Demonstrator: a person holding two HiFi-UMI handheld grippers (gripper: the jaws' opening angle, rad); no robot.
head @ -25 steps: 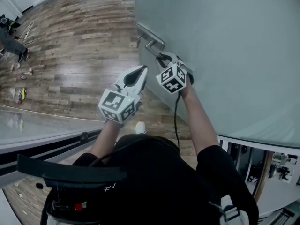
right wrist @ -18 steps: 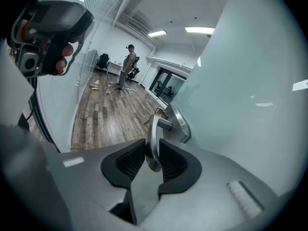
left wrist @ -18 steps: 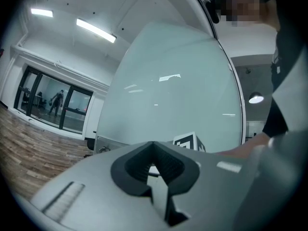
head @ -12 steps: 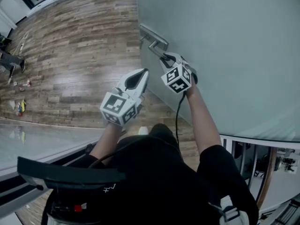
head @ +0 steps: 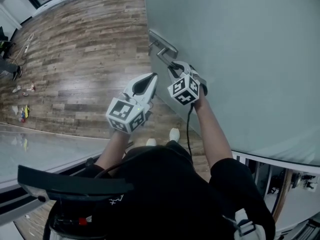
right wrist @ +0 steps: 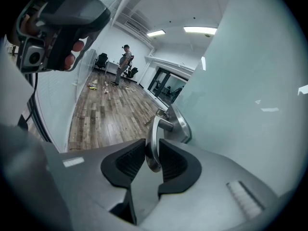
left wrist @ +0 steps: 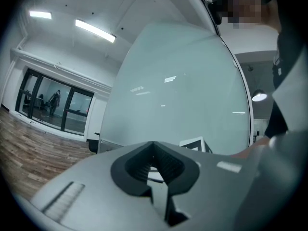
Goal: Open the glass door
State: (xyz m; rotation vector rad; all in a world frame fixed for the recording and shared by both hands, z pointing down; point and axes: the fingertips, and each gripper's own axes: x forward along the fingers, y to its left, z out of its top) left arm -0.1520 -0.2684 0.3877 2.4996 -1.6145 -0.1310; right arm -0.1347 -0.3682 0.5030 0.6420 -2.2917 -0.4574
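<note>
The frosted glass door (head: 240,59) fills the right of the head view. Its metal lever handle (head: 161,52) sits on a plate near the door's edge. My right gripper (head: 174,68) is shut on the lever's free end. In the right gripper view the lever (right wrist: 153,134) runs between the dark pads (right wrist: 126,163), which press on it from both sides at my right gripper (right wrist: 153,160). My left gripper (head: 149,79) hovers beside it, to the left of the door edge, shut and holding nothing. Its view looks at the glass door (left wrist: 183,95) over my left gripper (left wrist: 154,144).
A wooden floor (head: 75,59) spreads out to the left. A glass partition (head: 40,144) runs along the lower left. Small items (head: 22,109) lie on the floor far left. A person (right wrist: 124,64) stands far down the room. My shoe (head: 173,134) is under the grippers.
Both grippers have drifted slightly nearer me, the right one keeping its hold on the lever. A shoe has come forward into view below them.
</note>
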